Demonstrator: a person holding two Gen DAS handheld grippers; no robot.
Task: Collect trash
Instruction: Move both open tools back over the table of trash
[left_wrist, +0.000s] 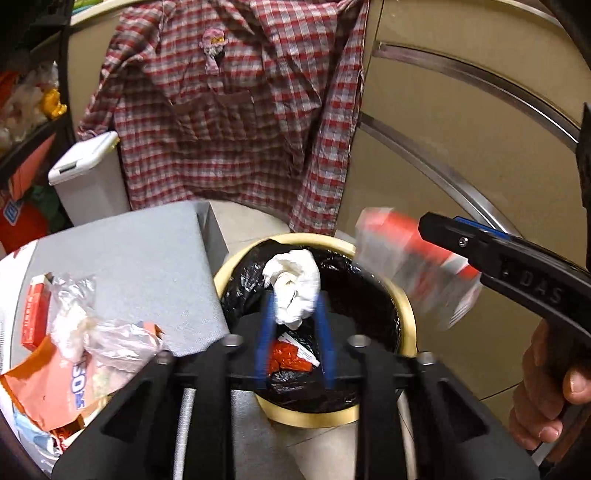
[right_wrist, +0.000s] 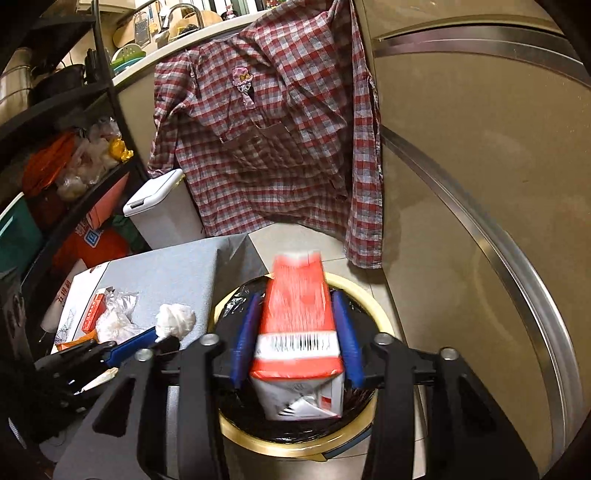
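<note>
Fingers (left_wrist: 320, 314) of the left gripper (left_wrist: 293, 314) are pinched on a tissue (left_wrist: 293, 291) and those of the right gripper (right_wrist: 297, 332) on a carton (right_wrist: 299, 332), both held over the bin (left_wrist: 404, 317) so that they can be dropped in.

You're in a home kitchen: a sink faucet (right_wrist: 183, 11) and dishes above, a plaid shirt (right_wrist: 273, 136) draped over the counter, cluttered pantry shelves (right_wrist: 74, 162).

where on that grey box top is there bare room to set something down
The grey box top is bare across its far half and along the edge beside the yellow-rimmed bin with black liner. Its near left corner is crowded: crumpled clear plastic, a small red box and an orange wrapper. The space above the bin is taken by both claws' loads.
</note>
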